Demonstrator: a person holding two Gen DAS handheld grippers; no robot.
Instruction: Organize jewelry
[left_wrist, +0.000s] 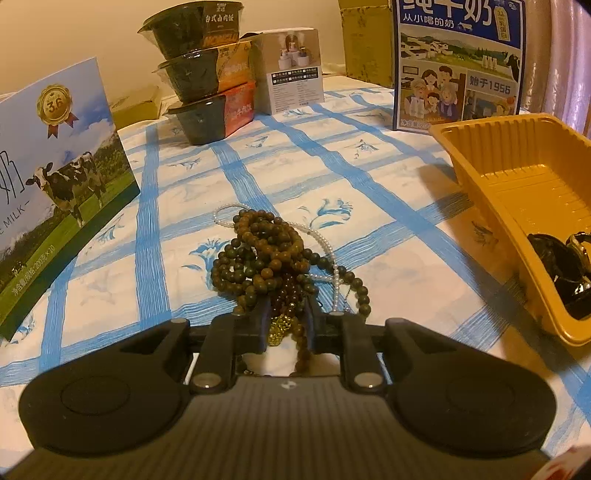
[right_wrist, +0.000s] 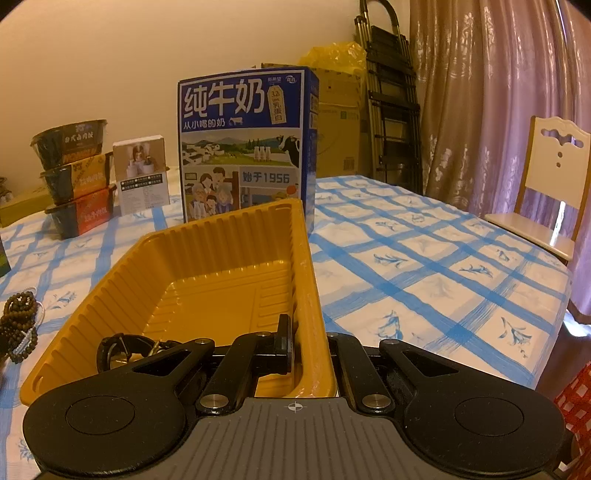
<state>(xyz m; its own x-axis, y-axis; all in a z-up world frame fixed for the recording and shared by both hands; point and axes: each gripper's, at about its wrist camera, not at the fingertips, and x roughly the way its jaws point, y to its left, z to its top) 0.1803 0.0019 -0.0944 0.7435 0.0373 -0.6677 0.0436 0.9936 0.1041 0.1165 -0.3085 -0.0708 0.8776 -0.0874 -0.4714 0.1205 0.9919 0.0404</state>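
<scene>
Left tongs (left_wrist: 286, 314): tilted down into the near edge of the bead pile, jaws nearly together with dark beads and a gold charm (left_wrist: 277, 331) pinched between them; a strand hangs down between the jaws toward the camera.
Right tongs (right_wrist: 306, 347): angled slightly down, closed on the right wall of the yellow tray (right_wrist: 221, 258), one finger inside the tray and one outside.
Bead pile (left_wrist: 264, 258): brown and green wooden bead strings heaped on the desk (left_wrist: 388, 206), tangled with a thin white pearl chain (left_wrist: 325, 240); it lies left of the tray, apart from it.
Tray contents: a black watch (right_wrist: 122, 350) lies at the tray's near end; the rest of the floor is bare.
Desk cover: white cloth with blue checks.
Behind the tray: blue milk carton (right_wrist: 245, 147), upright, just beyond the far rim.
Far left: three stacked food bowls (left_wrist: 207, 74) and a small white box (left_wrist: 293, 70) beside them.
Near left: second milk box with a cow picture (left_wrist: 55, 192), close beside the bead pile.
Background: curtain (right_wrist: 480, 92), folded ladder (right_wrist: 391, 92), pale chair (right_wrist: 550, 177) at the desk's right edge.
</scene>
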